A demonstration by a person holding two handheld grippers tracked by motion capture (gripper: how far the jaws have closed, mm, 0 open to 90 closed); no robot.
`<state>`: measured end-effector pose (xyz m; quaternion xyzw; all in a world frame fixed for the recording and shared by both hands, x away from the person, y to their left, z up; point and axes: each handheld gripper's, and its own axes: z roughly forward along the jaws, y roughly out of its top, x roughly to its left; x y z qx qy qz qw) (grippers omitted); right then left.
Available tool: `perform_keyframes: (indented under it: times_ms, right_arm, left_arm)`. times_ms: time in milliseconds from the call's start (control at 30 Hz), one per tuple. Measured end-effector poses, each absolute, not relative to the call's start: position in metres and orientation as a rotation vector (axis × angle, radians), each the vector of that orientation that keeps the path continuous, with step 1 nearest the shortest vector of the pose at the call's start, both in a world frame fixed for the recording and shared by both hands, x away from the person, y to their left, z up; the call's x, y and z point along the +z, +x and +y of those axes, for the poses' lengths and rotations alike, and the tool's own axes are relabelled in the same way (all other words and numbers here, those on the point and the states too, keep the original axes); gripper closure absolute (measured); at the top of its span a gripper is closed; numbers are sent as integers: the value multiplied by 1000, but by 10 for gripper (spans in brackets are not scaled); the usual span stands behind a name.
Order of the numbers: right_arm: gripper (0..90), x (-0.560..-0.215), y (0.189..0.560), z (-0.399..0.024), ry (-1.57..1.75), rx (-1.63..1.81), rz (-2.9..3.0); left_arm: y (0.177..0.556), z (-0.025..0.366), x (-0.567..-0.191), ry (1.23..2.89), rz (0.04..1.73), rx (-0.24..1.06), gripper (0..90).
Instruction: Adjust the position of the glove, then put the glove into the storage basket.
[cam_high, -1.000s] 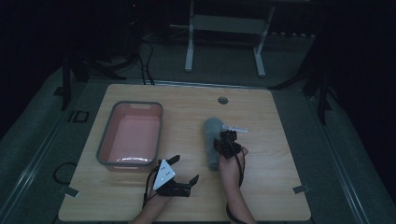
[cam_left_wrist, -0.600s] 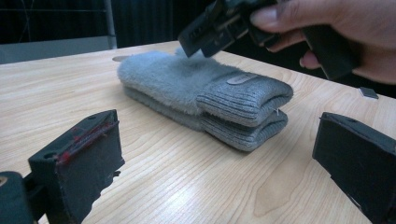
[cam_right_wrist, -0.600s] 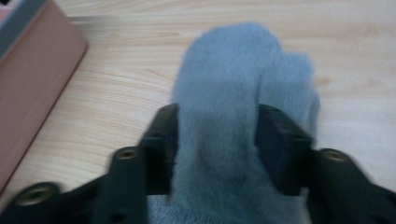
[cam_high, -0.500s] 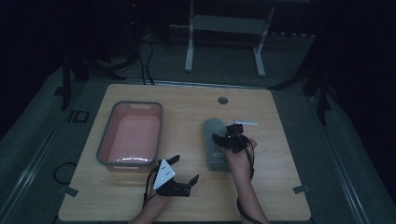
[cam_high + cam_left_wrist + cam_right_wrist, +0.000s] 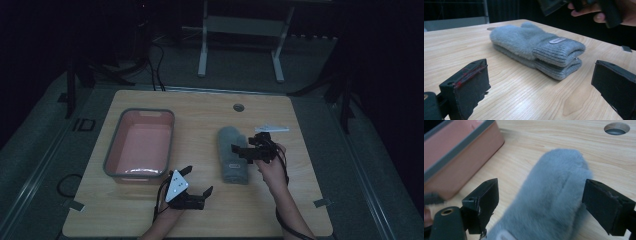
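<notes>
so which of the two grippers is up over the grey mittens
The right gripper, jaws open, held above the stacked fuzzy grey mittens. The left gripper sits nearer the table's front edge, beside the pink plastic bin, its open jaws pointing toward the mittens.

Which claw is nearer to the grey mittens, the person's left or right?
Right. The right claw hovers open just over the grey mittens; the left claw sits open on the table, apart from them toward the pink tub.
</notes>
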<state>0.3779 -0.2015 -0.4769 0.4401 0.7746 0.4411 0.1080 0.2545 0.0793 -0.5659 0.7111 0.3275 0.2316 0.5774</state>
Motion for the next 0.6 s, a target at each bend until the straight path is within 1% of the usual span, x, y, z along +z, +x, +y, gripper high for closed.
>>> perform_keyframes:
  times_ms: [67,100,167,267,300,367,467,500,533,600]
  right_arm:
    - [138,-477,376,-203,1274,1304,2279]
    - [141,-478,373,-210,1213,1302,2302]
    - [149,-481,371,-217,1162,1321,2322]
    - [155,-487,369,-228,1132,1331,2324]
    - [155,-488,369,-231,1127,1332,2311]
    - [153,-489,369,-238,1154,1346,2292]
    - [153,-490,372,-241,1219,1330,2304]
    - [149,-491,375,-241,1270,1315,2313]
    - [133,-492,378,-240,1326,1314,2297]
    - [102,-493,382,-236,1338,1303,2295]
  left_arm:
    - [255,79,-566,1670,772,538,15]
    - [256,78,-565,1683,772,531,15]
    - [259,75,-564,1709,806,534,16]
    - [266,73,-558,1703,838,468,16]
    - [270,73,-553,1681,841,428,16]
    - [276,71,-545,1688,848,412,16]
    - [285,69,-538,1704,849,395,45]
    - [293,65,-533,1717,857,374,45]
    - [299,62,-530,1724,862,357,49]
    - [311,57,-527,1738,889,302,54]
